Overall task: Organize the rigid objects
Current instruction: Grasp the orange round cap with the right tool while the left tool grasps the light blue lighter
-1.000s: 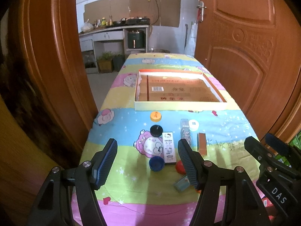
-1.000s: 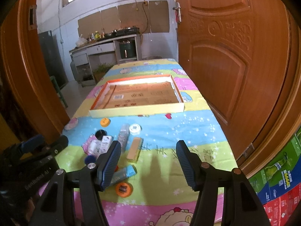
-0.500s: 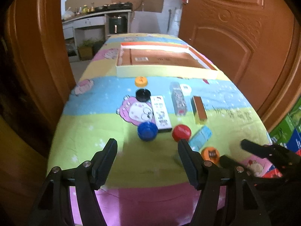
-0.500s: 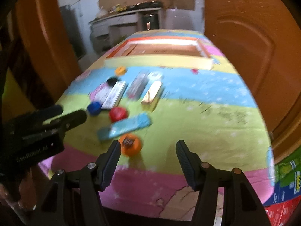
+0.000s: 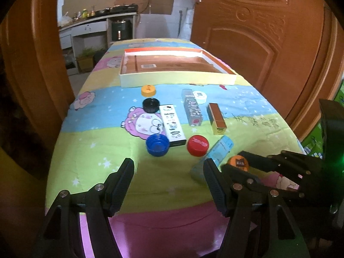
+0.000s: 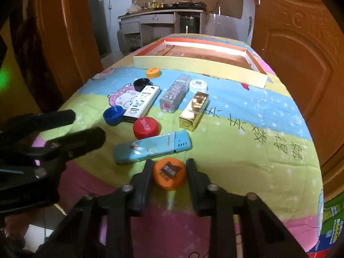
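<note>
- Your right gripper brackets the orange cap near the table's front edge; whether it's clamped, I cannot tell.
- Light, rigid, slick plastic — pinch across its rim.
- Your left gripper hangs released — empty.

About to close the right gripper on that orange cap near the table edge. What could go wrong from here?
The right gripper straddles the orange cap, not clearly clamped; the low, round cap could squirt out. The blue box lies just beyond, so pushing forward may nudge it. The left gripper hovers open nearby and could collide.
</note>
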The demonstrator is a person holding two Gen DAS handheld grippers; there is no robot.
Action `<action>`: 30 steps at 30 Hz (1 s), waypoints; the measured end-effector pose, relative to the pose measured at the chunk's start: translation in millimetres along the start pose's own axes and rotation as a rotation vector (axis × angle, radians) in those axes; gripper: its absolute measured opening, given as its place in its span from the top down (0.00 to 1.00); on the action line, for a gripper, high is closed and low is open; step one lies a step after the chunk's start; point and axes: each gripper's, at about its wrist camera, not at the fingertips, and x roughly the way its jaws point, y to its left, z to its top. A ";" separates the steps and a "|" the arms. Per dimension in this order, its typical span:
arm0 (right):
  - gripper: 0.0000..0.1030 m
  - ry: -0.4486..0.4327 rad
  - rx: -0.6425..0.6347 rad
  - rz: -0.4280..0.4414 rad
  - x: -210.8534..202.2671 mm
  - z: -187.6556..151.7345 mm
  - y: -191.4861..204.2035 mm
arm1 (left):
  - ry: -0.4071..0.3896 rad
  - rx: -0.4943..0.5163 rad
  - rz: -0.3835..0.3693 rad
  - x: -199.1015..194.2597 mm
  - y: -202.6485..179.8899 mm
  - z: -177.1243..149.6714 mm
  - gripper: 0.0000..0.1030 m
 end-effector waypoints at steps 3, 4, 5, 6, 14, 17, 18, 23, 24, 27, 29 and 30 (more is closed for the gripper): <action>0.71 0.008 0.015 0.022 -2.6 -1.3 -8.5 | 0.008 0.024 -0.058 3.6 -7.4 0.1 0.33; 0.71 0.011 0.025 0.018 -4.0 -2.6 -14.7 | 0.012 0.042 -0.086 5.3 -11.5 0.3 0.33; 0.71 0.012 0.032 0.019 -5.5 -3.5 -19.1 | 0.015 0.068 -0.112 7.2 -16.5 -0.3 0.33; 0.71 0.013 0.042 0.026 -7.2 -5.4 -23.0 | 0.018 0.090 -0.128 8.8 -20.6 -1.1 0.33; 0.71 0.006 0.083 -0.020 -17.4 -13.6 -41.0 | 0.072 0.248 -0.154 41.4 -40.3 -2.9 0.33; 0.71 0.004 0.091 -0.028 -18.7 -14.5 -42.1 | 0.065 0.268 -0.158 47.2 -40.8 -1.3 0.40; 0.71 0.003 0.094 -0.029 -18.6 -14.5 -42.8 | 0.058 0.267 -0.159 47.0 -40.5 0.2 0.53; 0.71 0.003 0.098 -0.031 -17.6 -13.2 -42.8 | 0.047 0.255 -0.156 46.6 -37.5 1.7 0.77; 0.71 0.002 0.098 -0.031 -17.3 -13.1 -42.7 | 0.042 0.260 -0.150 45.8 -38.9 0.7 0.78; 0.71 -0.001 0.110 -0.022 -18.2 -13.3 -44.5 | 0.038 0.256 -0.154 41.6 -40.9 -1.2 0.78; 0.71 -0.002 0.118 -0.012 -19.0 -13.2 -45.7 | 0.032 0.251 -0.155 37.5 -42.5 -1.5 0.78; 0.71 -0.003 0.122 -0.007 -19.5 -12.9 -46.6 | 0.029 0.249 -0.155 35.2 -43.4 -1.0 0.78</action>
